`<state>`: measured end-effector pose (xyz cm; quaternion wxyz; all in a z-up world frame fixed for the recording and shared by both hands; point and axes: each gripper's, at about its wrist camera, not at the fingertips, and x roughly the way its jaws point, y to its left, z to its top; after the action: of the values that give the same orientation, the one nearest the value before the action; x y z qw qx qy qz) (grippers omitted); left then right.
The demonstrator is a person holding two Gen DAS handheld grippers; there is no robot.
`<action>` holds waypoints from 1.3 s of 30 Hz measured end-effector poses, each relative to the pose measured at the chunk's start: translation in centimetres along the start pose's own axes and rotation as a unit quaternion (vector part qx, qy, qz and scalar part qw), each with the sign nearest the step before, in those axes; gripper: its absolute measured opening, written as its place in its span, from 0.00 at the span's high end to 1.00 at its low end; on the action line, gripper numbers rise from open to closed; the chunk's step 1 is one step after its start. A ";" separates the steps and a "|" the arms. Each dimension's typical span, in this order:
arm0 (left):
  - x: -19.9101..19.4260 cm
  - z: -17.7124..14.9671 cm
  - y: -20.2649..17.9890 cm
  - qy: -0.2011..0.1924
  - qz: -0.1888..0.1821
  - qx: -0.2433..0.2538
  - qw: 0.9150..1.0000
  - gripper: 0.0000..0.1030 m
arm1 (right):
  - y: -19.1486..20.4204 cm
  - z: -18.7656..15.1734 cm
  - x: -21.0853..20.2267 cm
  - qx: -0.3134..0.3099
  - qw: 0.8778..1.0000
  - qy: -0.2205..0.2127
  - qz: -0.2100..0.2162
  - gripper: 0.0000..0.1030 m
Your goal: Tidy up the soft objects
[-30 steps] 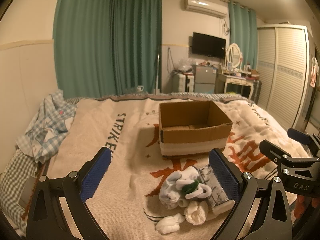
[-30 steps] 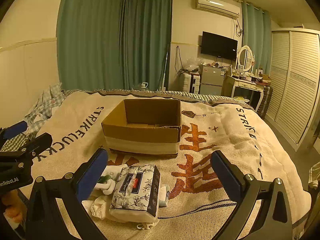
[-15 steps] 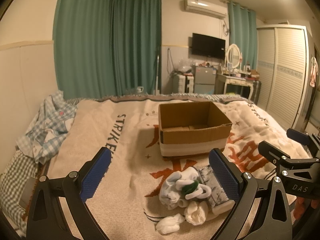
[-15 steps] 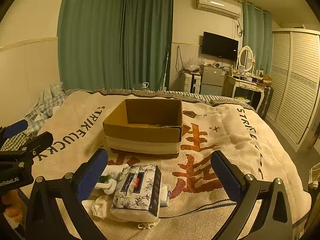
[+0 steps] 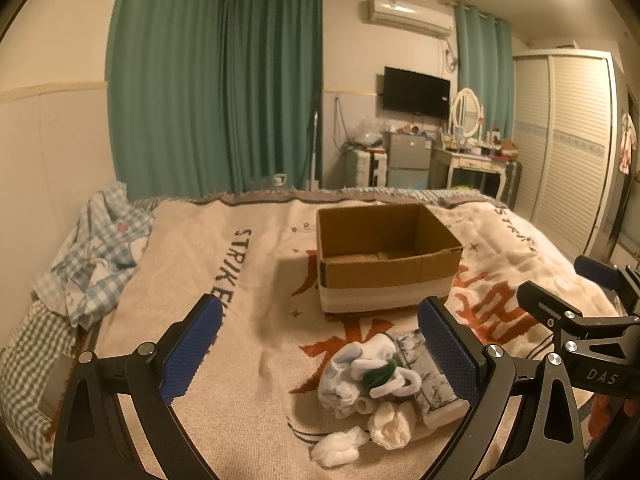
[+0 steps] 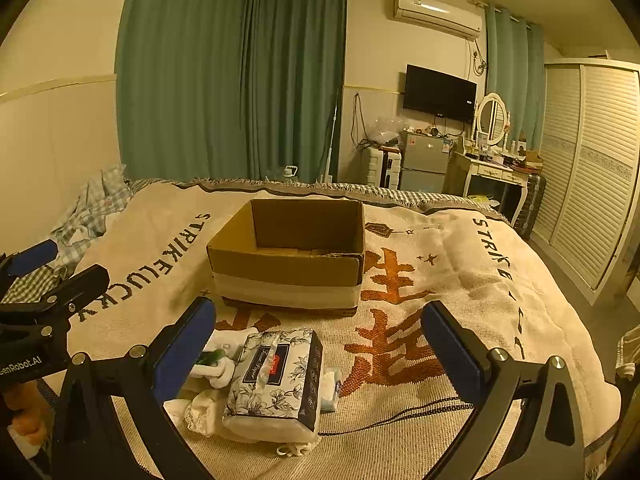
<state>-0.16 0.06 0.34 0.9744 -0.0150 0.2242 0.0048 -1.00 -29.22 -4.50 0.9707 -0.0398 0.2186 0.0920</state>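
An open cardboard box stands mid-bed on a cream blanket; it also shows in the right wrist view. In front of it lies a pile of white socks with a green item, and a floral tissue pack beside them. My left gripper is open and empty, hovering above the bed with the sock pile near its right finger. My right gripper is open and empty, with the tissue pack between its fingers below.
Checked clothing is heaped at the bed's left edge. The blanket with orange characters spreads right of the box. A wardrobe, dressing table and TV stand beyond the bed's far end.
Both grippers have barely shifted; the views are almost the same. Nothing was taken hold of or let go.
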 end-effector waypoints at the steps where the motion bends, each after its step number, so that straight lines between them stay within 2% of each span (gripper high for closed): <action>1: -0.1 0.0 0.1 -0.001 0.000 0.000 1.000 0.03 | 0.0 0.0 0.0 0.000 1.000 -0.001 0.000 0.00; 9: -0.6 0.4 0.7 0.002 0.003 -0.001 1.000 0.03 | 0.2 0.1 -1.0 -0.010 1.000 0.000 0.001 0.00; 14: -0.6 0.2 0.9 0.013 0.003 0.003 1.000 0.03 | 0.8 -0.5 -0.4 -0.022 1.000 0.019 0.007 0.00; 19: 1.2 -1.3 1.2 0.052 0.004 0.003 0.999 0.03 | 1.6 -2.8 2.1 -0.040 0.996 0.072 0.024 0.01; 24: 3.7 -3.2 1.1 0.099 -0.001 -0.003 0.995 0.03 | 2.7 -6.2 6.1 -0.057 0.987 0.140 0.043 0.05; 29: 5.0 -4.3 0.4 0.121 -0.001 0.005 0.993 0.03 | 3.2 -8.0 9.0 -0.058 0.979 0.186 0.065 0.08; 30: 5.2 -4.5 0.3 0.125 -0.001 0.006 0.992 0.03 | 3.1 -8.3 9.5 -0.059 0.977 0.194 0.064 0.10; 33: 6.0 -5.1 0.0 0.138 -0.003 0.010 0.990 0.04 | 3.0 -8.6 10.2 -0.053 0.975 0.204 0.073 0.24; 34: 6.1 -5.2 -0.1 0.143 -0.005 0.013 0.990 0.04 | 2.8 -8.6 10.1 -0.051 0.976 0.199 0.077 0.32; 39: 6.9 -5.5 -0.8 0.157 -0.013 0.026 0.987 0.04 | 2.0 -7.3 8.7 -0.038 0.982 0.168 0.084 0.53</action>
<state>3.64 -0.89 -7.62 0.9273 0.0066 0.3738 -0.0160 3.26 -26.69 -14.95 0.9069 -0.0727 0.3771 0.1735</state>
